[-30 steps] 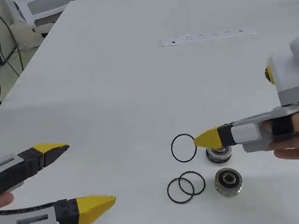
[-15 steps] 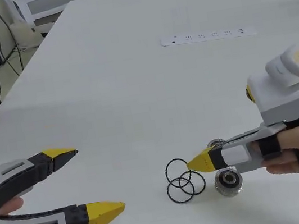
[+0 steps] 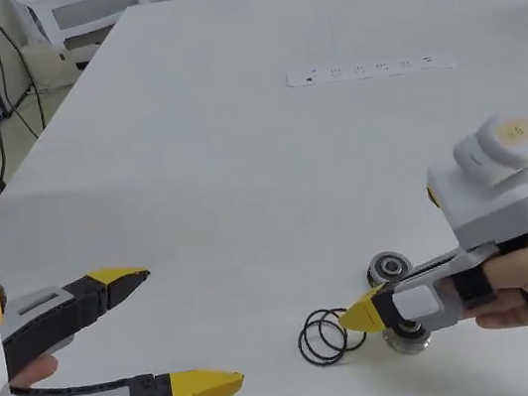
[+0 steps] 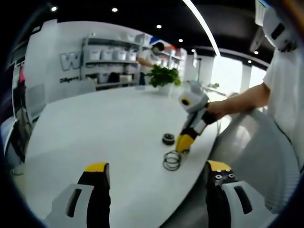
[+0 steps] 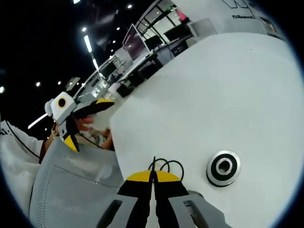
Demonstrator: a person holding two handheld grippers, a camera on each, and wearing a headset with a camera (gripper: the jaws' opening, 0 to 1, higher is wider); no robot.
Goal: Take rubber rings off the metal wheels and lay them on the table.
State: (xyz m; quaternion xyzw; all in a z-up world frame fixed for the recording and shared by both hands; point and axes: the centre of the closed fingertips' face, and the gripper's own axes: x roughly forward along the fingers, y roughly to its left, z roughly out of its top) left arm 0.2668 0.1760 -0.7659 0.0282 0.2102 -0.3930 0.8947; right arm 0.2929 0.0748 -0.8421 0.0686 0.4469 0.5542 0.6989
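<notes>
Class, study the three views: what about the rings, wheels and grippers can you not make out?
Head view: the nearer metal wheel lies mostly under the right gripper; any ring on it is hidden.
Rubber rings: overlapping and thin, count unclear; tiny in the left gripper view.
Right gripper view: shut jaws cover the rings' near edge, so a pinch cannot be confirmed.
Left gripper: body cut by the head view's bottom edge.

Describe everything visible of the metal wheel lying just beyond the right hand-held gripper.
The metal wheel is small and round: silvery outer rim, dark ring inside, hole at the centre. It lies flat on the white table, just beyond the right hand-held gripper and apart from the pile of rubber rings. Only the table seems to touch it.
</notes>
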